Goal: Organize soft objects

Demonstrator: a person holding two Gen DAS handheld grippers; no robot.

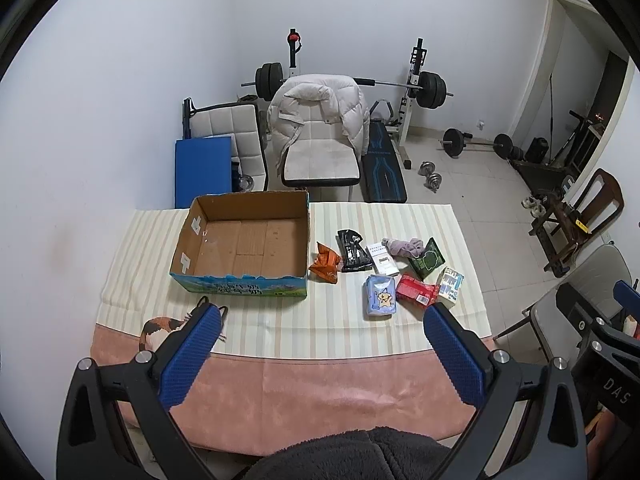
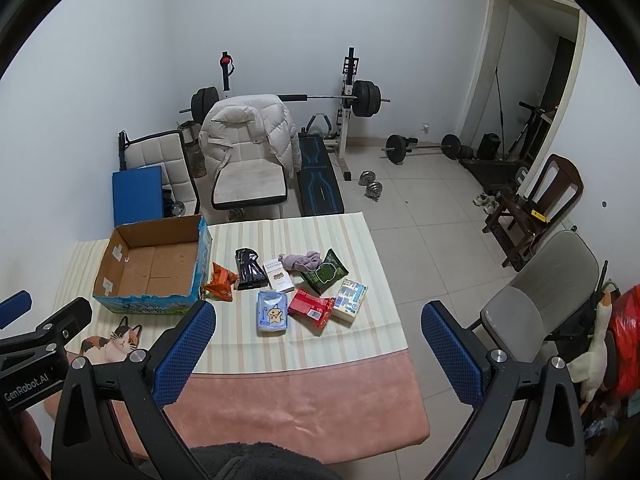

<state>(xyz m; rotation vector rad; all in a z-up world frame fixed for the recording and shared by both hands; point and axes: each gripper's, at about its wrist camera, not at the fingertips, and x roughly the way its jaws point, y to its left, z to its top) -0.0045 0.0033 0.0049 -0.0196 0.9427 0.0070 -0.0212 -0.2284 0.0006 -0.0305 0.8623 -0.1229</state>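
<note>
I hold my left gripper [image 1: 320, 344] and right gripper [image 2: 318, 344] above the table's near edge, both spread fully wide and gripping nothing. The soft packets lie well ahead of them near the table's right edge: a pale blue tissue pack [image 2: 273, 312], a red crinkled wrapper [image 2: 312, 307], a mauve crumpled cloth [image 2: 301, 261]. The open brown cardboard box [image 1: 244, 240] sits toward the table's far left corner.

I see a white chair [image 1: 320, 156] behind the table with a puffy white jacket [image 1: 316, 108] draped over it — barbell rack [image 1: 416, 92] and black weight bench [image 1: 382, 168] beside it. Dumbbells [image 2: 370, 184] lie on the tiled floor, a grey chair [image 2: 536, 300] sits right — wooden chair [image 2: 536, 208] beyond.
</note>
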